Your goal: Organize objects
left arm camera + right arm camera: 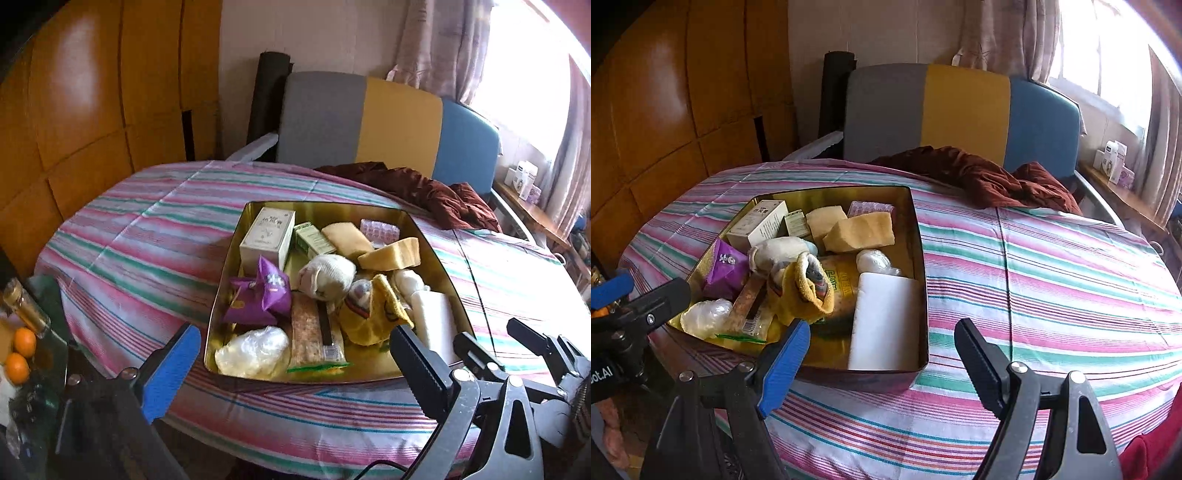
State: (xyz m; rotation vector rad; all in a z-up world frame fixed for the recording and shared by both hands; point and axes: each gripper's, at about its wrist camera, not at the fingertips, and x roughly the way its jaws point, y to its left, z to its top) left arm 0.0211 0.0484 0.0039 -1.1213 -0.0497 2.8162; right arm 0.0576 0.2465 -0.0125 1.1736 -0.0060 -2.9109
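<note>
1. Left wrist view: showed the gold tin [436, 251] at frame centre on the striped tablecloth [129, 240], packed with loose goods.
2. Showed the left gripper [291, 363] low in the frame, jaws wide apart and holding nothing, its blue finger at lower left, black finger at lower right, the tin's near rim between them.
3. Lay straight ahead of that claw, in the tin's near corner: a clear plastic bag [255, 350], a long snack bar [308, 332] with its long axis running away from the claw, and a purple packet [264, 295] just behind.
4. Right wrist view: put the tin in the left half of the frame, so ahead and to the left of the right gripper [882, 365], likewise spread open and empty over bare cloth.
5. Sat nearest that claw, against the tin's right wall: a white flat pack [886, 321], long axis pointing from lower frame to mid frame; a yellow sock [801, 295] just left of it.
6. Judged the left claw better lined up with the tin's near-left corner, the right with the white pack.
</note>
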